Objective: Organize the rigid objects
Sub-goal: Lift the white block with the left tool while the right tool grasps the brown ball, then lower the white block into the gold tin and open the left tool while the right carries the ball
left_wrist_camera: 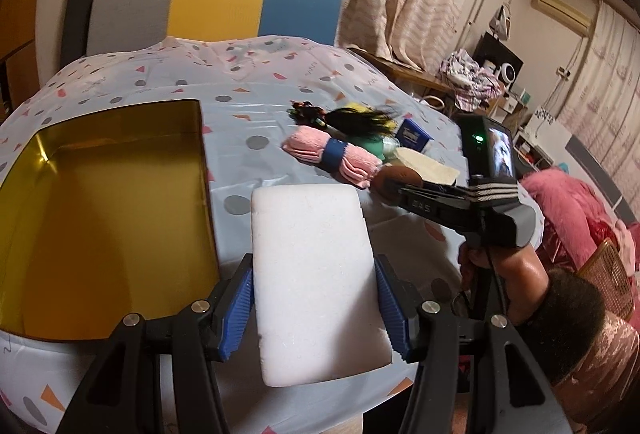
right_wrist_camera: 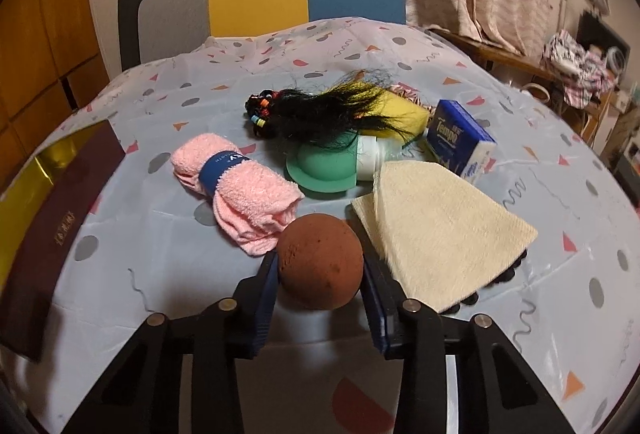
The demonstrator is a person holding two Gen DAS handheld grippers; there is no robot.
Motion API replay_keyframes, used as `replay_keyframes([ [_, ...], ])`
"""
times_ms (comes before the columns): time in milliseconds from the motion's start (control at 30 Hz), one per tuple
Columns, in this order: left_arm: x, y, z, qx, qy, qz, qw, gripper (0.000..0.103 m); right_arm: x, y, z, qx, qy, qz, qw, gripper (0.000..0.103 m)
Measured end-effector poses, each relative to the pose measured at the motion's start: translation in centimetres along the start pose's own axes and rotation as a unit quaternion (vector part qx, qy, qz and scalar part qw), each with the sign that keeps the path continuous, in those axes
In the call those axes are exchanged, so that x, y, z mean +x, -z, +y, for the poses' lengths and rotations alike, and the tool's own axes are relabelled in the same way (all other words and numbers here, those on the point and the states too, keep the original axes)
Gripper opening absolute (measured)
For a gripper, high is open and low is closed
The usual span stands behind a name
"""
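Left gripper (left_wrist_camera: 314, 304) clamps white block (left_wrist_camera: 316, 274) – matte, rounded corners. Right gripper (right_wrist_camera: 320, 280) pinches brown ball (right_wrist_camera: 320, 261) – rough, speckled

Left wrist view looks low and close across the surface (left_wrist_camera: 248, 101) toward the chair (left_wrist_camera: 220, 1); right wrist view faces likewise, nearer the pink towel (right_wrist_camera: 236, 189), which both share.

The gold-lined tin box (left_wrist_camera: 100, 218) lies open-topped, its inside bare, with a strip of patterned tablecloth (left_wrist_camera: 232, 169) between it and the white block (left_wrist_camera: 316, 282). Around the brown ball (right_wrist_camera: 320, 261) the way is crowded: the pink rolled towel (right_wrist_camera: 236, 185) touches its left, the cream cloth (right_wrist_camera: 440, 230) its right, and the green cap (right_wrist_camera: 324, 169) lies beyond.
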State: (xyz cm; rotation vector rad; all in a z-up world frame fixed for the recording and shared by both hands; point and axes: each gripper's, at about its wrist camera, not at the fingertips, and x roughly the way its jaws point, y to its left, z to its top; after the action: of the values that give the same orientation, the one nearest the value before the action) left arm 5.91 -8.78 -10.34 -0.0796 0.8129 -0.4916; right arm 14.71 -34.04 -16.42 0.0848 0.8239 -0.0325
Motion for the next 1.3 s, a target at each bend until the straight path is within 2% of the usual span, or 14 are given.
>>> replay_keyframes([
  [267, -1.3, 0.2, 2.7, -0.029, -0.006, -0.011, 0.9995, 0.058, -2.4, 1.8, 0.9, 0.055, -0.042, 0.013, 0.998, 0.040],
  [467, -2.5, -0.2, 6.1, -0.054, -0.019, -0.017, 0.9982, 0.058, -4.1, 1.9, 3.9, 0.044, -0.070, 0.011, 0.996, 0.040],
  [700, -3.5, -3.0, 11.6, -0.082, -0.055, -0.023, 0.9948, 0.058, -6.0, -0.7, 9.4, -0.001, -0.115, -0.008, 0.993, 0.040],
  [900, -1.6, -5.8, 17.7, -0.110, -0.092, 0.012, 0.9896, 0.058, -6.2, -3.0, 14.8, -0.031, -0.169, -0.001, 0.985, 0.040],
  [1033, 1.0, -7.1, 21.6, -0.110, -0.135, 0.052, 0.9833, 0.058, -5.9, -4.1, 18.3, -0.057, -0.188, 0.006, 0.981, 0.039],
  [1300, 5.0, -8.8, 26.2, -0.110, -0.186, 0.093, 0.9718, 0.059, -4.6, -5.2, 24.2, -0.104, -0.215, 0.032, 0.971, 0.040],
])
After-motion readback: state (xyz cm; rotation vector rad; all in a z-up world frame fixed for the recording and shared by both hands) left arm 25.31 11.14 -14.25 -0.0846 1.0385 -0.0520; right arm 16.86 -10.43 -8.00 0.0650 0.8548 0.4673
